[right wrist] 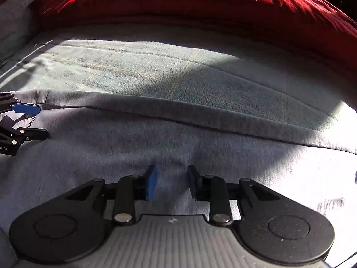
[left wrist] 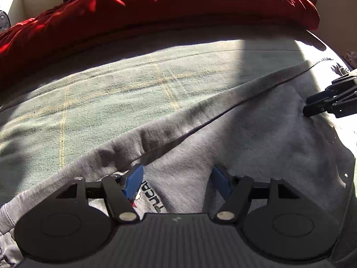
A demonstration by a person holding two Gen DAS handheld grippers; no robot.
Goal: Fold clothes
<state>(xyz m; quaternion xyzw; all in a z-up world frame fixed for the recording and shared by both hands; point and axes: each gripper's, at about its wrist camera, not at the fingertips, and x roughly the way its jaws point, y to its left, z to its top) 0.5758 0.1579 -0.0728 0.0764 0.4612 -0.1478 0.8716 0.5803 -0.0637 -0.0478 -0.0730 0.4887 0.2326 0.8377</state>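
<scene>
A grey sweatshirt [left wrist: 256, 134] lies spread flat directly beneath and ahead of both tools, on a pale green blanket with thin yellow lines [left wrist: 111, 84]. The left gripper [left wrist: 176, 178] hangs low over the cloth with its blue-padded fingers [left wrist: 133, 178] spread wide, nothing held between them; a printed logo in dark letters [left wrist: 151, 201] (only part of it shows, upside down from this camera) sits just under its left finger. Just ahead of that finger a thick folded edge of the sweatshirt [left wrist: 200, 114] runs diagonally away toward the tool's far right. Off to its right, at the frame's edge, the black fingertips of the other tool reach in over the grey fabric. The right gripper [right wrist: 171, 182] also sits close over the sweatshirt with a clear gap between its fingers [right wrist: 151, 183] and only flat fabric showing in that gap; whether the tips touch the cloth cannot be told. Ahead of it the same folded edge crosses from left to far right, with the blanket beyond. To its left the other tool shows, one blue pad above the logo. Farthest ahead of both tools a rumpled red quilt [right wrist: 200, 4] is bunched along the blanket's far side, partly sunlit.
</scene>
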